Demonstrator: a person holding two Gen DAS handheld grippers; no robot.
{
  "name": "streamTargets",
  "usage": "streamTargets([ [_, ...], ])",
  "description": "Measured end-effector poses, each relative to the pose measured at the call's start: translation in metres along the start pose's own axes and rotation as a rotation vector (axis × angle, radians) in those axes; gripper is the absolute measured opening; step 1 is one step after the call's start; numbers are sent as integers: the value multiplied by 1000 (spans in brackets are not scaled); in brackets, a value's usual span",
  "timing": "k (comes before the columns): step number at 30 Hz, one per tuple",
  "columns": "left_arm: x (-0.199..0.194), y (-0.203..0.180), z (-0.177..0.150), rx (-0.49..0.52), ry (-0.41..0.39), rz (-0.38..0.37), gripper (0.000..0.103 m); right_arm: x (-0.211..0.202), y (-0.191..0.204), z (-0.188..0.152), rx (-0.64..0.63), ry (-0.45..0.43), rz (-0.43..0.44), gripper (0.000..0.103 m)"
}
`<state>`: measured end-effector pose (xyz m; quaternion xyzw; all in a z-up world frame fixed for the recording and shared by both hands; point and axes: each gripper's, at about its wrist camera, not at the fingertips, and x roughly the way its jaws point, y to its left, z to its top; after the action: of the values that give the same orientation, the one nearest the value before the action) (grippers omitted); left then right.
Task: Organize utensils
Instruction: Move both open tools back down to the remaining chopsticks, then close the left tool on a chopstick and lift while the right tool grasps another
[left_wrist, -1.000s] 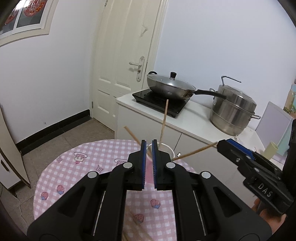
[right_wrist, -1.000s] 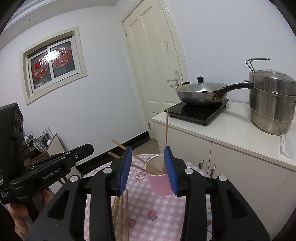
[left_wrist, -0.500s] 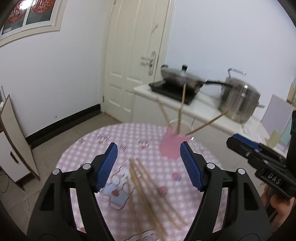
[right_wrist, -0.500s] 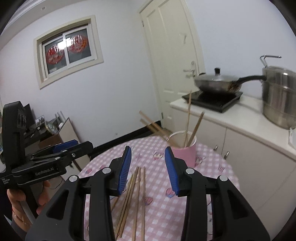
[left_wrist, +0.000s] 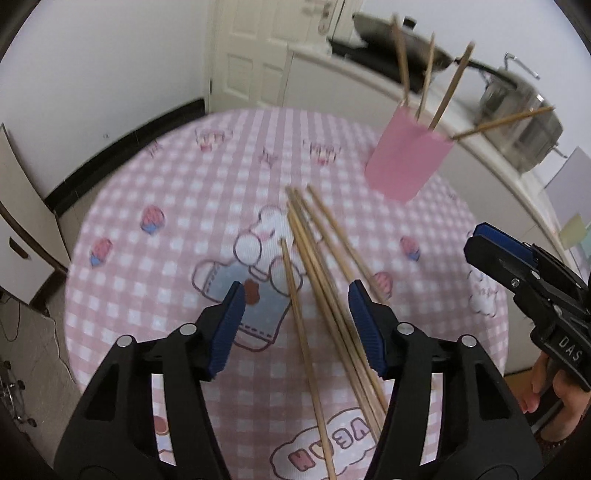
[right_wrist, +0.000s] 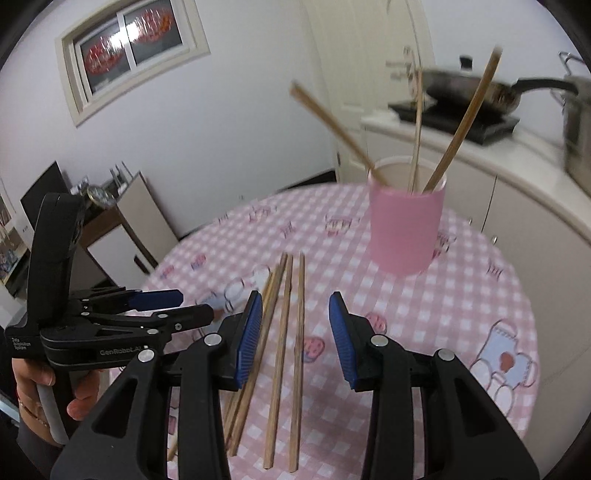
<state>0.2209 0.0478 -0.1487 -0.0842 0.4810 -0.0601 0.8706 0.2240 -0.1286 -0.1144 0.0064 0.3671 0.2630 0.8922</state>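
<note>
Window only in right view; left gripper closing, right gripper parted, both empty above loose chopsticks.

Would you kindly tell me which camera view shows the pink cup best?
The right wrist view: the pink cup stands upright, with its rim opening visible. The left wrist view shows it tilted by distortion, side wall only.

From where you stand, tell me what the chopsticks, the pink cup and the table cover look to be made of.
Chopsticks: pale tan, matte, slender straight sticks; likely bamboo or wood, though blur hides any grain.
Pink cup: smooth, even pink with a slightly translucent rim; probably plastic.
Table cover: pink-and-white check with printed cartoons, lying flat with a faint sheen; could be wipeable vinyl or printed cloth, hard to tell.
</note>
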Motion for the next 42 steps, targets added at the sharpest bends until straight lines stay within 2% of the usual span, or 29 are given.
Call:
streamTargets([
  [4,25,1,-3,-8,66,17,55,23,-3,-5,3,79,-1,35],
  [6,35,1,-3,-5,92,26,41,33,-6,-6,5,113,-1,35],
  [9,48,4,-3,-4,117,33,36,48,-9,-8,-3,164,-12,35],
  [13,53,6,-2,4,112,45,33,61,-12,-6,-12,204,-22,35],
  [17,57,8,1,12,101,75,18,79,-14,-3,-32,264,-34,35],
  [21,57,15,5,5,101,71,10,92,-13,2,-45,288,-26,35],
  [26,60,19,9,4,105,51,9,105,-8,11,-78,317,-27,35],
  [32,64,21,16,-1,105,44,9,126,-4,18,-116,369,-70,32],
  [37,67,21,21,2,103,47,9,135,-2,26,-147,394,-98,20],
  [39,69,21,23,3,100,50,8,137,-2,27,-161,392,-111,7],
  [42,69,21,24,0,93,47,7,136,-4,27,-155,381,-108,6],
])
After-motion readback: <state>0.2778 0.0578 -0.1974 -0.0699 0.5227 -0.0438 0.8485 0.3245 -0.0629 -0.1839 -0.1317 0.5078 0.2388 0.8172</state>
